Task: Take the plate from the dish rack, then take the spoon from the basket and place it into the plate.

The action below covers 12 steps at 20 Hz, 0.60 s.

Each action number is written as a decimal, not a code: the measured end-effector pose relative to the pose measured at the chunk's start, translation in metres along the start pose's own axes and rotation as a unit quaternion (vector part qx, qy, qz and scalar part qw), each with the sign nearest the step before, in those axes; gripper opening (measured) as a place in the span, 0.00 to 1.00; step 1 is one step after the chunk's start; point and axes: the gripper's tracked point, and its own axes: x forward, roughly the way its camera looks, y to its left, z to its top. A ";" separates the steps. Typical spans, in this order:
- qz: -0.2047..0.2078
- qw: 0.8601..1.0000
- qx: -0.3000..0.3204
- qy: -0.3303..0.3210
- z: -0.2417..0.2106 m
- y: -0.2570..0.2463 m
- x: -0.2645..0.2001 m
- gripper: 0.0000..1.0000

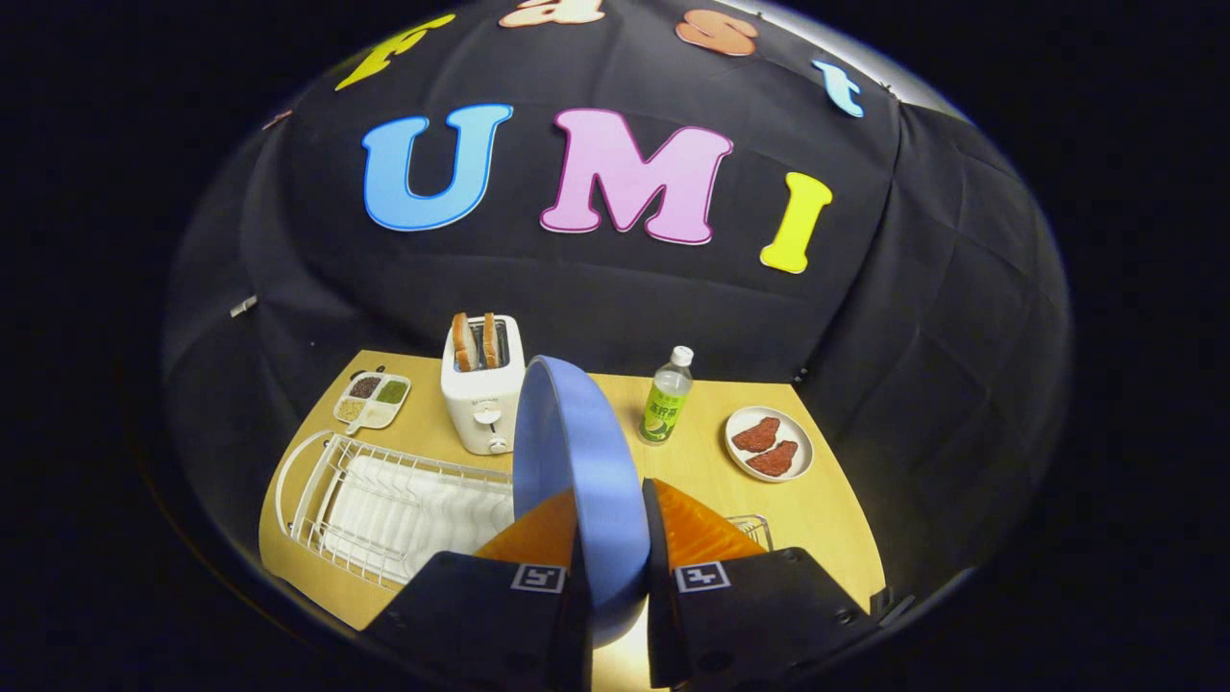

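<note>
A blue plate (577, 461) stands on edge between my two orange fingers (533, 533), lifted above the table. My gripper (610, 524) is shut on the plate, one finger pressing each face. Below and to the left of the fingers lies the white wire dish rack (384, 509) with its white drip tray. A corner of a wire basket (754, 527) peeks out just beyond the right finger; the spoon is hidden from me.
On the wooden table (826, 519) beyond the plate stand a white toaster (483, 389) with two bread slices, a small green-labelled bottle (666, 399), a white plate with two red meat pieces (769, 444), and a divided tray of grains (372, 399).
</note>
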 end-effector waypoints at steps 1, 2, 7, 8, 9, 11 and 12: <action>0.002 1.000 0.008 0.004 -0.009 -0.016 -0.012 0.27; 0.005 1.000 0.018 0.009 -0.021 -0.031 -0.022 0.26; 0.026 0.994 0.069 0.081 -0.120 -0.091 -0.060 0.27; 0.031 0.991 0.082 0.097 -0.142 -0.099 -0.064 0.27; 0.037 0.989 0.093 0.112 -0.164 -0.104 -0.067 0.26; 0.051 0.983 0.112 0.138 -0.204 -0.109 -0.069 0.27; 0.060 0.980 0.122 0.148 -0.224 -0.107 -0.070 0.26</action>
